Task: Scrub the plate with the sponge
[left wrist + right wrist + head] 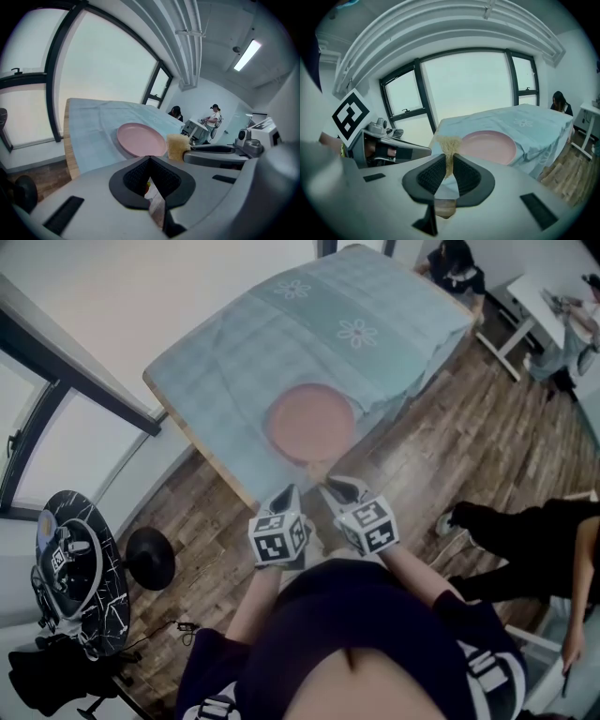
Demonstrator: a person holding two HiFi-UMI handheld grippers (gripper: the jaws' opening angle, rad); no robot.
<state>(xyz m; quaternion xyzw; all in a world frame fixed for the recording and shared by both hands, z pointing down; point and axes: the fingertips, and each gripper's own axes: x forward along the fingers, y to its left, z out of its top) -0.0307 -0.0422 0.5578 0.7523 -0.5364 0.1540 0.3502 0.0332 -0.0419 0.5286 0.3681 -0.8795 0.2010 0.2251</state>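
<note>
A round pink plate (310, 423) lies on the light blue cloth near the table's front edge, also shown as the plate (140, 139) and the plate (487, 146). In front of that edge, short of the plate, my two grippers hover side by side. The right gripper (450, 158) is shut on a yellowish sponge (448, 146), whose top sticks up above the jaws; that sponge (177, 146) also shows in the left gripper view. The left gripper (150, 159) has its jaws together with nothing held. In the head view the left gripper (287, 493) and right gripper (339, 487) point toward the plate.
The table (202, 442) has a wooden edge under the cloth and stands by large windows (464, 84). A black round stool (150, 559) and a stand with gear (75, 568) sit on the wooden floor at left. A person in black (525, 531) is at right.
</note>
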